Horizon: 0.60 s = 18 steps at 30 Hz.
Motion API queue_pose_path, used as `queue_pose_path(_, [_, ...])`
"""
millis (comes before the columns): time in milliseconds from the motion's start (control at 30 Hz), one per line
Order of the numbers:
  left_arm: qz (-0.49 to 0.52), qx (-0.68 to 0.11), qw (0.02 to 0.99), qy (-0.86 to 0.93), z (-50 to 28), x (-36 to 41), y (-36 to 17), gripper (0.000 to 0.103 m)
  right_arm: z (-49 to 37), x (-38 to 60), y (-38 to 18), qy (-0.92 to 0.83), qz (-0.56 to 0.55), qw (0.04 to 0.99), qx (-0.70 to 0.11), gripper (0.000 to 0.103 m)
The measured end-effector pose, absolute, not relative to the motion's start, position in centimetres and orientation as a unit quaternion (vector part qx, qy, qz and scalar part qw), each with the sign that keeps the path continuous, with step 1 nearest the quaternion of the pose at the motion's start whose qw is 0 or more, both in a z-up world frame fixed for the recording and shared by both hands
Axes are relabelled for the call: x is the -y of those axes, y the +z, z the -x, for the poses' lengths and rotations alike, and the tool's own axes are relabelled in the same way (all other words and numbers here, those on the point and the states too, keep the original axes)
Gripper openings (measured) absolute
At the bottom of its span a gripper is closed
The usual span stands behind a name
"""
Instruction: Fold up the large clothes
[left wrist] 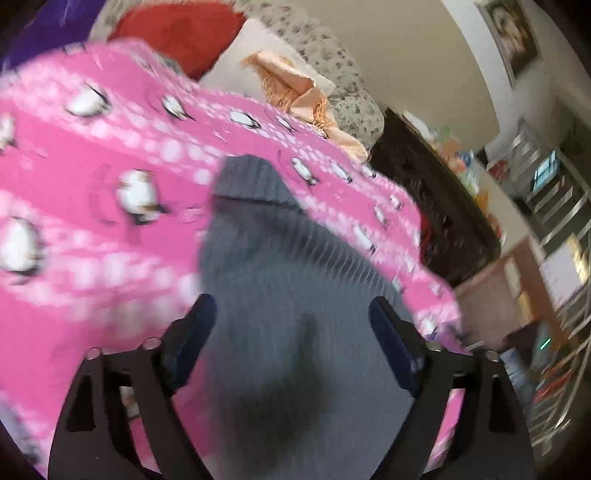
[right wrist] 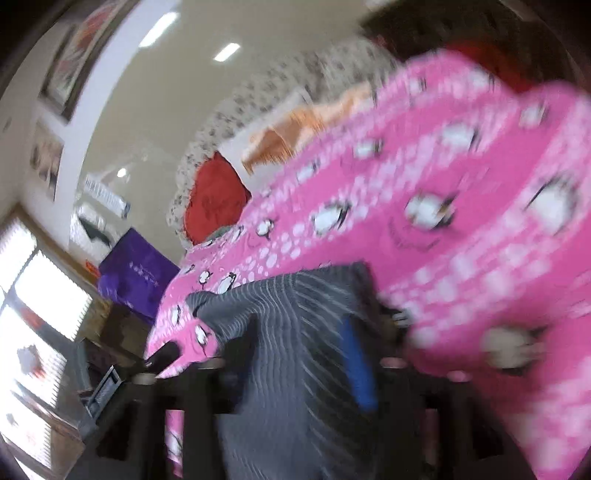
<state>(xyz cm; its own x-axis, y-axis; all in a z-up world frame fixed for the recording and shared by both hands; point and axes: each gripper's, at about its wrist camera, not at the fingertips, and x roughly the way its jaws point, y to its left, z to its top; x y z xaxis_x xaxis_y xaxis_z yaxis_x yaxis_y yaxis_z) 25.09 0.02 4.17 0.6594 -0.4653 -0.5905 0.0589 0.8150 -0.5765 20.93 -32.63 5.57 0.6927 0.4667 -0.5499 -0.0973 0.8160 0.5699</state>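
Note:
A grey ribbed knit garment [left wrist: 280, 280] lies on a pink penguin-print bedspread [left wrist: 92, 192]. In the left wrist view my left gripper [left wrist: 291, 317] is open, its two dark fingers wide apart with the grey knit between and under them. In the right wrist view the grey garment [right wrist: 295, 332] runs up between the fingers of my right gripper [right wrist: 295, 354]; a blue pad [right wrist: 360, 365] presses against the cloth. The view is blurred, and the right gripper looks shut on the garment. The pink bedspread [right wrist: 461, 221] fills the right side.
A red cushion [left wrist: 177, 33], a floral pillow [left wrist: 332, 62] and a peach fringed cloth [left wrist: 295, 85] lie at the head of the bed. A dark cabinet [left wrist: 436, 206] stands beside the bed. A purple bag [right wrist: 136, 277] and windows [right wrist: 37, 295] are at the left.

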Motion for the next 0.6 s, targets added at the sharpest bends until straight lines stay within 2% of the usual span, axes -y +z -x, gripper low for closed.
queue_pose_path(33, [0.245,-0.388,0.876,-0.150,-24.1,-0.4,3.8,0.092,-19.9,33.0,5.9,0.162,-0.245,0.888,-0.353,0.098])
queue_pose_path(67, [0.232,-0.394,0.876,-0.153,-23.4,-0.6,3.1,0.092,-18.6,33.5,6.0,0.173,-0.233,0.891,-0.348,0.098])
queue_pose_path(167, [0.237,-0.444,0.843,-0.190,-22.4,-0.6,-0.7,0.092,-17.2,33.9,4.0,0.214,-0.221,0.872,-0.380,0.098])
queue_pose_path(233, [0.205,-0.400,0.870,-0.203,-20.7,0.1,-0.5,0.094,-17.1,34.2,1.9,0.231,-0.236,0.853,-0.404,0.098])
queue_pose_path(333, [0.189,-0.417,0.845,-0.278,-20.3,2.3,-0.5,0.095,-18.2,33.7,-2.5,0.282,-0.262,0.801,-0.458,0.099])
queue_pose_path(400, [0.183,-0.432,0.828,-0.306,-20.5,3.5,-0.8,0.098,-18.2,32.8,-2.3,0.330,-0.235,0.808,-0.428,0.098])
queue_pose_path(433, [0.176,-0.430,0.831,-0.305,-20.5,3.7,-0.7,0.098,-18.5,32.2,-2.3,0.366,-0.238,0.793,-0.425,0.097])
queue_pose_path(500, [0.179,-0.430,0.832,-0.303,-20.9,3.8,-0.8,0.096,-19.5,31.0,-2.4,0.375,-0.216,0.796,-0.423,0.086])
queue_pose_path(533, [0.185,-0.425,0.835,-0.298,-21.1,3.6,-0.7,0.093,-20.1,30.7,-2.6,0.376,-0.208,0.798,-0.422,0.080])
queue_pose_path(567, [0.183,-0.418,0.842,-0.289,-21.0,3.3,-0.6,0.078,-20.6,30.8,-2.9,0.379,-0.218,0.794,-0.422,0.070])
queue_pose_path(600, [0.182,-0.415,0.847,-0.279,-20.9,3.1,-0.5,0.054,-20.8,31.0,-3.0,0.374,-0.228,0.794,-0.421,0.065])
